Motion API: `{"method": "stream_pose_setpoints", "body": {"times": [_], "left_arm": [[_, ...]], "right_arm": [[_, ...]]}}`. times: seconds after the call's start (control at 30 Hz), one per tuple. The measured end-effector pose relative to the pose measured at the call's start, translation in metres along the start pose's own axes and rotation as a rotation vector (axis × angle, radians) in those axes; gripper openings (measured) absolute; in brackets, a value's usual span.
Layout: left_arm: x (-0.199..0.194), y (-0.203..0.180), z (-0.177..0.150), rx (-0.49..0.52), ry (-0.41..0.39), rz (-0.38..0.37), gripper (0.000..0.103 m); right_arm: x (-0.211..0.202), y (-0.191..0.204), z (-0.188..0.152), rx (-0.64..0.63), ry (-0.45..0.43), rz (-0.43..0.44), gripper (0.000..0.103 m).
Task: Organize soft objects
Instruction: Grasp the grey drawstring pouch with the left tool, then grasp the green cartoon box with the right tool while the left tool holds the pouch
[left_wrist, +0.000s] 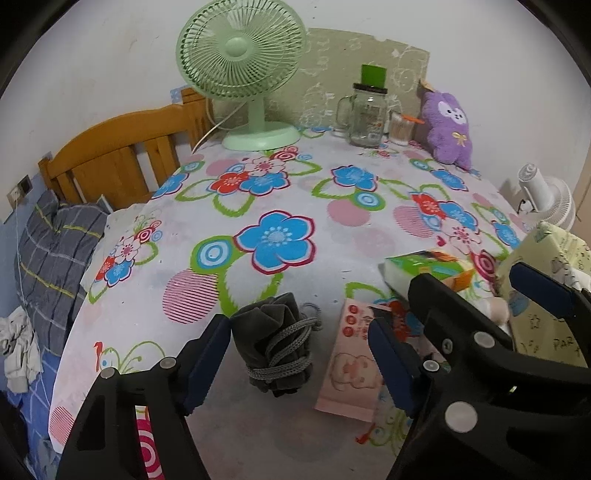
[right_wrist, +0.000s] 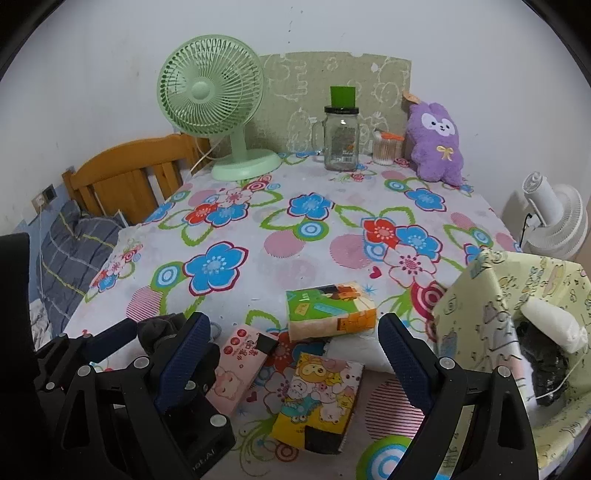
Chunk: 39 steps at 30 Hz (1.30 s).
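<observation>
Grey drawstring pouch (left_wrist: 275, 341), a soft velvety bag wound with its own grey cord, lying on the flowered tablecloth (left_wrist: 266, 192) near the front edge. It sits between the fingers of the left gripper (left_wrist: 299, 354): the left pad appears to touch its side or stand just beside it, while the right pad stands apart from it, above the pink tissue pack (left_wrist: 352, 362) just beside the pouch. The jaws are spread, with nothing pinched.

Step in hand, as judged: the approach to grasp the pouch. The next move calls for bringing the jaws in on the bag's body rather than on the loose cord (a soft bag yields, so a grip on the bulk seems safer), while keeping the right pad clear of the pink pack.

Right gripper (right_wrist: 291, 354), seen in the right wrist view, also with jaws spread and empty, hovering above a cluster of tissue packs: the yellow cartoon pack (right_wrist: 321, 398), the green-and-orange pack (right_wrist: 330, 308) and a white pack (right_wrist: 354, 350) partly beneath it.

To the right, a yellow patterned fabric bin (right_wrist: 491, 317) already holds a white soft item and something dark (the likely destination). At the table's back stand a green fan (right_wrist: 212, 92), a glass jar (right_wrist: 340, 138) and a purple plush (right_wrist: 437, 144).
</observation>
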<state>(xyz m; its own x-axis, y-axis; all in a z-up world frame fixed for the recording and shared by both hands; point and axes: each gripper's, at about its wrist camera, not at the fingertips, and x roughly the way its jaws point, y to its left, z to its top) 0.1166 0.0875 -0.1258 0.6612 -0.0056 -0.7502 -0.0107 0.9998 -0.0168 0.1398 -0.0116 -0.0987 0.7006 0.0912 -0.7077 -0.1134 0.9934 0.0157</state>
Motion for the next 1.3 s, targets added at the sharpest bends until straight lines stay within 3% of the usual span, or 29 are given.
{"method": "stream_pose_setpoints", "body": {"times": [0.2, 0.33, 0.47, 1.1, 1.3], "left_arm": [[0.015, 0.007, -0.003, -0.031, 0.037, -0.016, 0.064], [0.024, 0.010, -0.005, -0.050, 0.057, -0.035, 0.045], [0.025, 0.007, -0.005, -0.038, 0.044, -0.047, 0.039], [0.040, -0.016, 0.022, 0.035, 0.019, -0.107, 0.037], [0.048, -0.015, 0.020, 0.021, 0.032, -0.095, 0.037]], "right_arm": [[0.013, 0.005, 0.000, -0.013, 0.019, -0.006, 0.094], [0.019, 0.005, 0.000, -0.012, 0.030, -0.009, 0.094], [0.026, 0.005, 0.002, -0.012, 0.037, -0.015, 0.094], [0.060, -0.024, 0.017, 0.078, 0.071, -0.073, 0.094], [0.075, -0.030, 0.011, 0.124, 0.113, -0.053, 0.094]]}}
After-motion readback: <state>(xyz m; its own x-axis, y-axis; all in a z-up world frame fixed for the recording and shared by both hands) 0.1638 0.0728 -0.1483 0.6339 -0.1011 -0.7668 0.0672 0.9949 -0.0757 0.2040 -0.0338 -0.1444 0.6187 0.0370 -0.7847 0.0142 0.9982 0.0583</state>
